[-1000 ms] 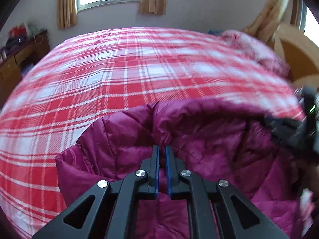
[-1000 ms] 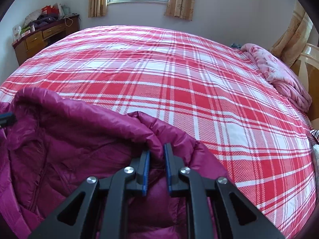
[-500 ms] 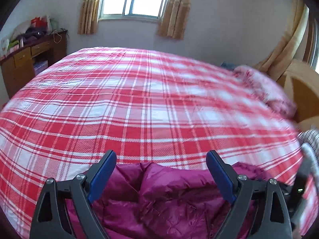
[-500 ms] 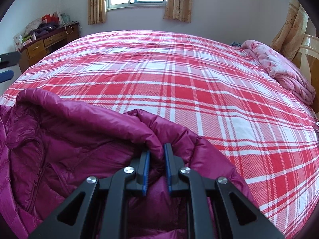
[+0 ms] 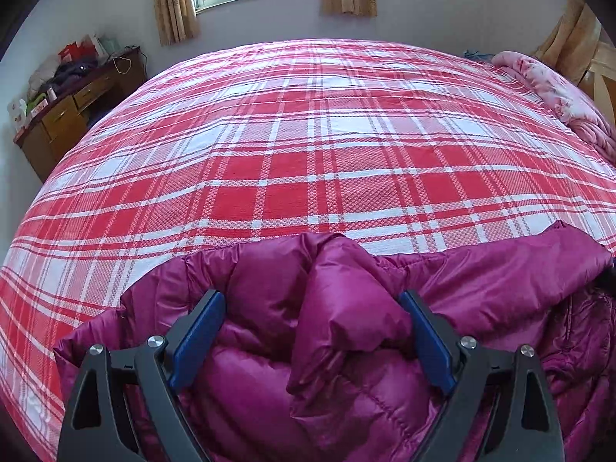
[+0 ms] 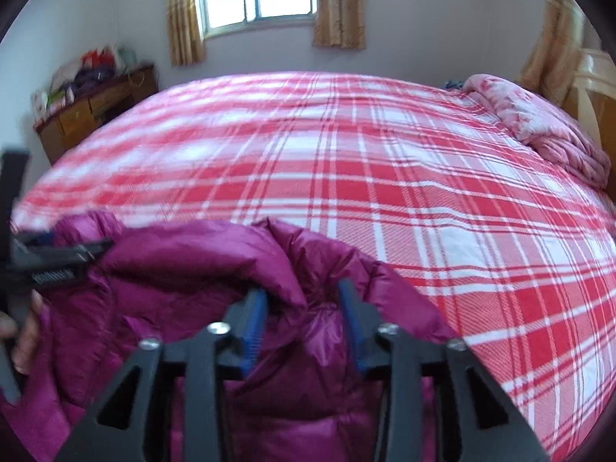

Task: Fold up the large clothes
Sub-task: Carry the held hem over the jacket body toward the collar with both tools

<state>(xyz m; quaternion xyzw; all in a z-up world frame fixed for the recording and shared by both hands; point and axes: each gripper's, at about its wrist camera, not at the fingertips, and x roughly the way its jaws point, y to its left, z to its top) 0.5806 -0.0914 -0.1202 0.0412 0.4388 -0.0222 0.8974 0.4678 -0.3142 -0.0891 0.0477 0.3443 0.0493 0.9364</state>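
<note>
A magenta puffer jacket lies bunched at the near edge of the bed. It also shows in the right wrist view. My left gripper is wide open, its blue pads either side of a raised fold of the jacket. My right gripper is open, with a fold of the jacket between its pads. The left gripper's black body shows at the left edge of the right wrist view, held by a hand.
The bed has a red and white plaid cover. A pink quilt is bunched at the far right. A wooden desk with clutter stands at the left wall. A window with curtains is behind.
Both grippers were shut on the jacket a second ago. The left opened first, then the right opened. The jacket has dropped onto the bed.
</note>
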